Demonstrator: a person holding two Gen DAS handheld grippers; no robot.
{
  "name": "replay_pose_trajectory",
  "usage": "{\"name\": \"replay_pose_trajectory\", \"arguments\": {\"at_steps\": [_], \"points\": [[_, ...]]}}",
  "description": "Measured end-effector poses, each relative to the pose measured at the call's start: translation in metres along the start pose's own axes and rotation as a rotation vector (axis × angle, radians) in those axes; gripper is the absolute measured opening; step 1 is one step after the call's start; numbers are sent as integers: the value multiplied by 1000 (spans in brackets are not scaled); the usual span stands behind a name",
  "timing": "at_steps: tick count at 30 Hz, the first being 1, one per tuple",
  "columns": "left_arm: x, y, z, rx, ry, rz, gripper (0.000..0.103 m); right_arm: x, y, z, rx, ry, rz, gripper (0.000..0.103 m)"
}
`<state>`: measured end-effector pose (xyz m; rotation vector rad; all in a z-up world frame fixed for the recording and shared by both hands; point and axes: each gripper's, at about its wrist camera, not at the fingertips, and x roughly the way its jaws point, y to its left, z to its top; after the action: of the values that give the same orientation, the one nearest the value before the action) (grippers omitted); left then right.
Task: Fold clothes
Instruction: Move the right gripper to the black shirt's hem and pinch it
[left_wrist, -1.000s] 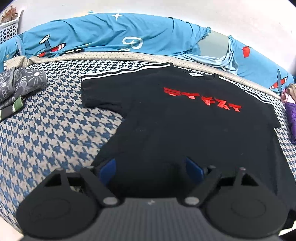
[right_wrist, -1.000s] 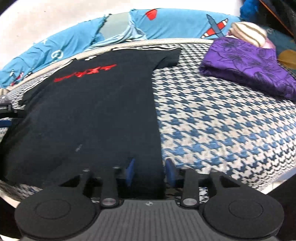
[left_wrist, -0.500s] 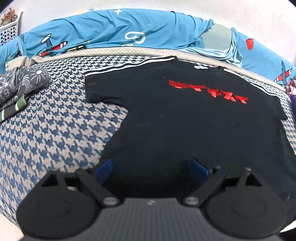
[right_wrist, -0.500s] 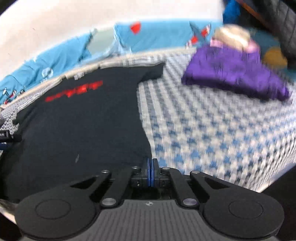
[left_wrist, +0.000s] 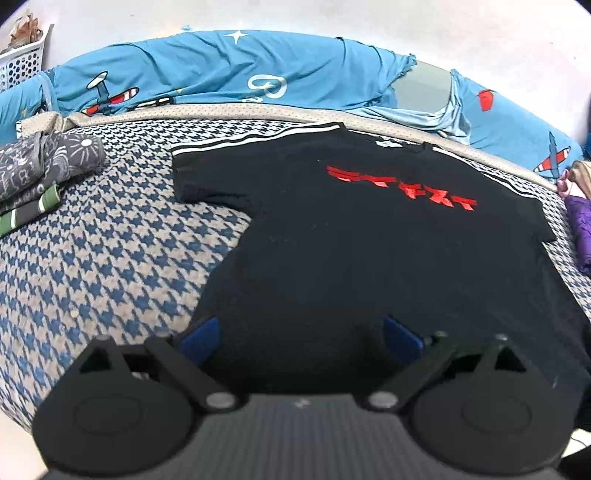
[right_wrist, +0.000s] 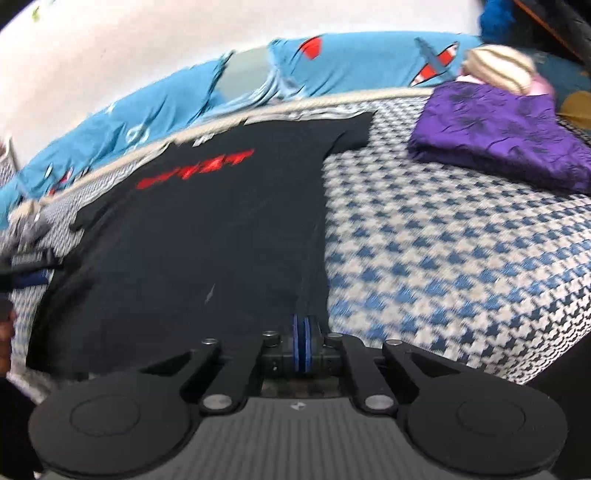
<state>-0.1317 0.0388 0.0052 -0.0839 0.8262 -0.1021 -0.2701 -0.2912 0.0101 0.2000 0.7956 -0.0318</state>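
- Left wrist view: a black T-shirt (left_wrist: 369, 251) lies flat, front up, on a bed (left_wrist: 103, 251) covered in blue-and-cream houndstooth. Its red chest print (left_wrist: 400, 186) sits toward the far side, so the collar points away from the camera and the hem lies nearest — the long axis runs straight away from both grippers.
- The left gripper (left_wrist: 301, 334) stands wide, its jaws having just been opening further. Its blue fingers (left_wrist: 201, 334) straddle the near left part of the hem; cloth lies between them, but the pads do not press it.
- Right wrist view: the right gripper (right_wrist: 303, 341) is closed tight at the shirt's near right corner. The blue pads meet right at the hem's edge, and I judge a bit of hem is pinched between them, though motion blur makes that uncertain.
- Each hand is nearest its own hem corner — left at left, right at right.
- The sleeves spread sideways at the far end, touching the mattress edging.
- Next step, as a judgement: the left gripper must close on the hem, then both would carry it away toward the collar.
- A folded purple cloth (right_wrist: 498, 140) lies well apart on the right; grey folded clothes (left_wrist: 44, 166) lie well apart on the left.
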Motion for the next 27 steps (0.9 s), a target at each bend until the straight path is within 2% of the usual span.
{"name": "replay_pose_trajectory", "arguments": {"at_steps": [5, 8, 13, 22, 27], "points": [[-2, -4, -3, 10, 4, -6, 96, 5, -2, -7, 24, 53, -56, 12], [-2, -3, -3, 2, 5, -6, 96, 8, 0, -9, 12, 87, -20, 12], [-2, -3, -3, 2, 8, -11, 96, 20, 14, -17, -30, 172, 95, 12], [-3, -7, -6, 9, 15, -26, 96, 44, 37, -23, -91, 193, 108, 16], [-7, -9, -10, 8, 21, -48, 97, 46, 53, -25, -140, 145, 80, 16]]}}
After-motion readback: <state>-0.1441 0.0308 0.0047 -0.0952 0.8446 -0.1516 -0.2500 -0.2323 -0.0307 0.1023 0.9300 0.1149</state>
